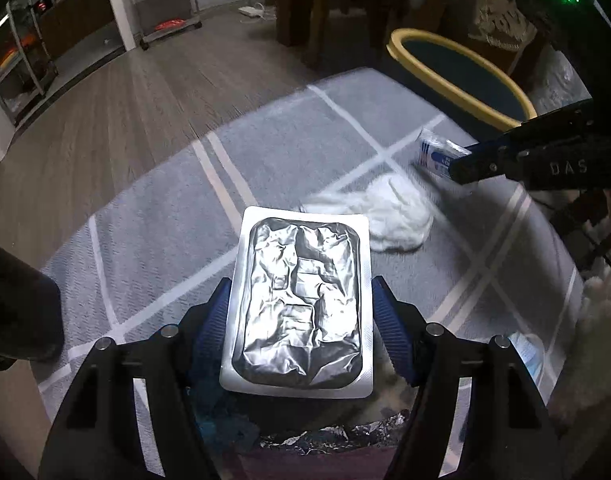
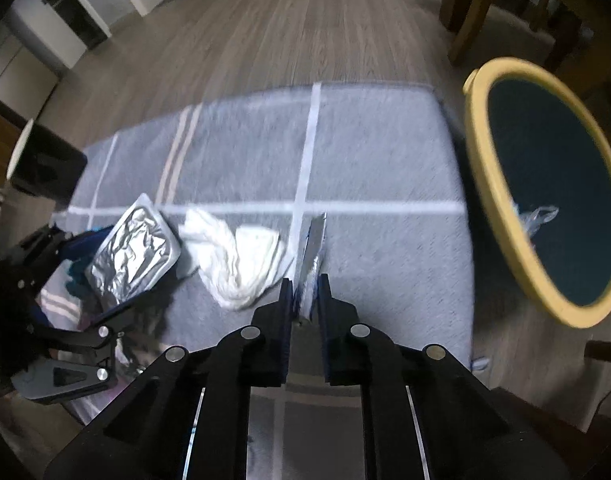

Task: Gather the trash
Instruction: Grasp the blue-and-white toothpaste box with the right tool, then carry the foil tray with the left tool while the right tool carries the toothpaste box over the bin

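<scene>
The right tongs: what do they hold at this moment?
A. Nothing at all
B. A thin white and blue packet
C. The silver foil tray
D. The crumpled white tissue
B: the right tongs are shut on the thin white and blue packet, while the white tissue lies on the grey rug and the foil tray sits between the left tongs.

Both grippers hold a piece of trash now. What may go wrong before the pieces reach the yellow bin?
1. The right gripper pinches the thin white and blue wrapper only by its end; it may slip out.
2. The foil tray sits wide between the left gripper pads, gripped by its thin rim; it could bend and drop.
3. The yellow bin stands beside the rug, so a short release would miss it.
</scene>
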Demonstrator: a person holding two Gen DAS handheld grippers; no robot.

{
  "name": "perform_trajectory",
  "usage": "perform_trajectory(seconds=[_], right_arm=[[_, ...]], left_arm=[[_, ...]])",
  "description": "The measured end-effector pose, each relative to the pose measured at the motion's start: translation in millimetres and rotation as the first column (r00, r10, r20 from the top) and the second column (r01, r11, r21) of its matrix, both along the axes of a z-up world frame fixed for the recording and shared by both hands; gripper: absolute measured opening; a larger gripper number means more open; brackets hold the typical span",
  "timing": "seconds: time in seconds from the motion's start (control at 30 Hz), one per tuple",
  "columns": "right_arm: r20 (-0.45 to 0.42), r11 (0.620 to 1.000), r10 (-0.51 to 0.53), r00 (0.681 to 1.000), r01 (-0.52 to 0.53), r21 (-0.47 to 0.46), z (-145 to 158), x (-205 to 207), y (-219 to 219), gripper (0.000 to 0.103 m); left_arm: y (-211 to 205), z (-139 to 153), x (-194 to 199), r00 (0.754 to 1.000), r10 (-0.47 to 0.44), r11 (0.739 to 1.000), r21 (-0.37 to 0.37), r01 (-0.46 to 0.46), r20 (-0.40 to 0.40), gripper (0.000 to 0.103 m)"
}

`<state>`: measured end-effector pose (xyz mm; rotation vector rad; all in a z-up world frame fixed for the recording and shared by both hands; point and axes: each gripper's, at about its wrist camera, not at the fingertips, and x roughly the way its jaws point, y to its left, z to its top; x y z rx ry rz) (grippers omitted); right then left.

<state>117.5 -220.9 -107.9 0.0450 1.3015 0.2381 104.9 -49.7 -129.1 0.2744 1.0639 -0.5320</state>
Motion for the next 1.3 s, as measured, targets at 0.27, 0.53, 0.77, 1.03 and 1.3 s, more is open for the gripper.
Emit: perform_trajectory(seconds=[0.27,0.53,0.77,1.03,1.3], right_arm=[[0.113,0.993,-0.096,0.989,0.087,0.084,49.7,24.6,-50.0,0.012],[0.243,0.989,-0.148,0.959,0.139,0.050,103.6,31.4,-106.3,0.012],[0.233,0.976,-0.202,0.951,0.216,-0.038,95.1,43.5,-177.6,0.012],[0.137,0.936,-0.351,0.926,0.350,0.032,60.0,51.8,-232.9,0.012],[0.149,0.887,-0.461,0.875,0.448,0.115,59.8,51.6,-259.8,0.013]], left_arm=[[-9.0,47.1,-2.9,0.994,0.013,0.999,-0.053,-0.007,0.108,0.068],[-68.7,78.0,-0.4,0.988,-0.017,0.997,-0.066,0.027,0.152,0.068],[-154.1,94.4,7.7,0.984,-0.100,0.988,-0.101,0.116,0.149,0.068],[-235.5,69.3,36.6,0.982,-0.165,0.985,-0.035,0.169,0.096,0.068],[-264.2,69.9,63.8,0.978,-0.141,0.990,0.009,0.141,0.153,0.070]])
